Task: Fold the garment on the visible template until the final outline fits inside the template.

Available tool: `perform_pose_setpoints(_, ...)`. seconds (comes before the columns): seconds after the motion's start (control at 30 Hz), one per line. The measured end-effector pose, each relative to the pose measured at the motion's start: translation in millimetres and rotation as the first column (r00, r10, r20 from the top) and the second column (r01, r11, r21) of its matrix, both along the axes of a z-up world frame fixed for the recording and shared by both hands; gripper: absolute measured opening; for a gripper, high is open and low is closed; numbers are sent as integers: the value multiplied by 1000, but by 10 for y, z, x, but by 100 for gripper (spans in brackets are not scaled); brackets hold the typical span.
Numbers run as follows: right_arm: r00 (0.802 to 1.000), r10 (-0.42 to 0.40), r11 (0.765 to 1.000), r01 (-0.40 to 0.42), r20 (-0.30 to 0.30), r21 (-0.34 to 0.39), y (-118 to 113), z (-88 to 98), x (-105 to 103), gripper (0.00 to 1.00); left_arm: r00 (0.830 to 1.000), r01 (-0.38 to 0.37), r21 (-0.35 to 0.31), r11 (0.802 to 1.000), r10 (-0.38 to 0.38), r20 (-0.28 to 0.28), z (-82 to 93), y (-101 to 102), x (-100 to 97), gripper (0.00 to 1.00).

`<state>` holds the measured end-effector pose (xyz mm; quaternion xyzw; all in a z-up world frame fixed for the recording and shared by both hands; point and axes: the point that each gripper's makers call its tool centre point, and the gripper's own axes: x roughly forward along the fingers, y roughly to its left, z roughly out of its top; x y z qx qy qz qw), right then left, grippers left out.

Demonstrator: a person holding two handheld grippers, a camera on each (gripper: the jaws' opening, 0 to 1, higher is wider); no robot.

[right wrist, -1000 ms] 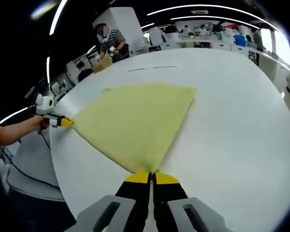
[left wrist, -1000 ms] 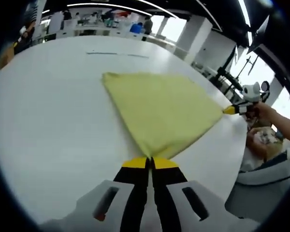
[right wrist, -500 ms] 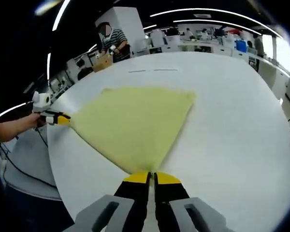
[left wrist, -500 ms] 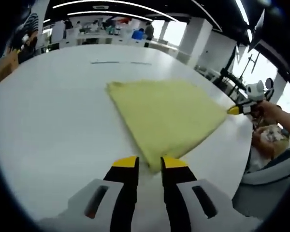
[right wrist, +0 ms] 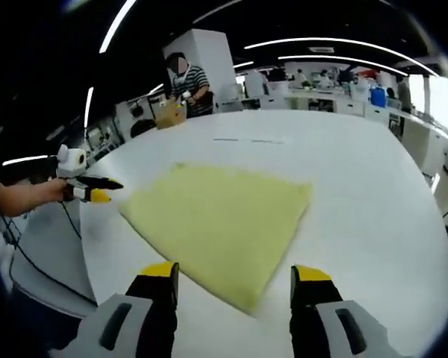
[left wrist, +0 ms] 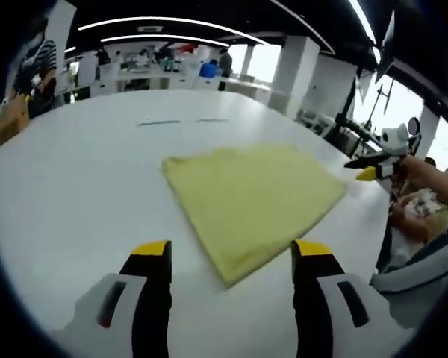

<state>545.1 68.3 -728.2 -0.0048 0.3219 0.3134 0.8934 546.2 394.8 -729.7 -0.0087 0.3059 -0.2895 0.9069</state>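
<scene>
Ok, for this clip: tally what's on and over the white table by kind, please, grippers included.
Yellow folded garment: 1
Handheld grippers, both open: 2, the left gripper and the right gripper
Dark line marks on the white table, far side: 2
Total: 5

Soft matt yellow cloth garment [left wrist: 252,201] lies on a smooth white table [left wrist: 75,186].

Nothing readable anywhere, no labels, brands or numbers (background stuff is way too blurry to tell).
</scene>
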Motion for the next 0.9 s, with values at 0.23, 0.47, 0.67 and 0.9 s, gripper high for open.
perform_pose_setpoints(0.23,993,65,998,-66,102,-2,134,275,-46,79,997,11,-20,1000,-9,75,258,-62,-14,77)
perform_pose_setpoints(0.47,972,95,995,-97,215,0,235,531,-101,96,985,40,37,999,-46,168,390,-74,-102,87)
perform_pose_setpoints(0.67,965,113,993,-116,237,-2,281,584,-183,99,976,40,44,998,-48,211,434,-65,-186,95)
perform_pose_setpoints(0.9,967,100,995,-100,233,-9,265,520,-240,99,973,40,41,998,-48,226,440,-41,-239,99)
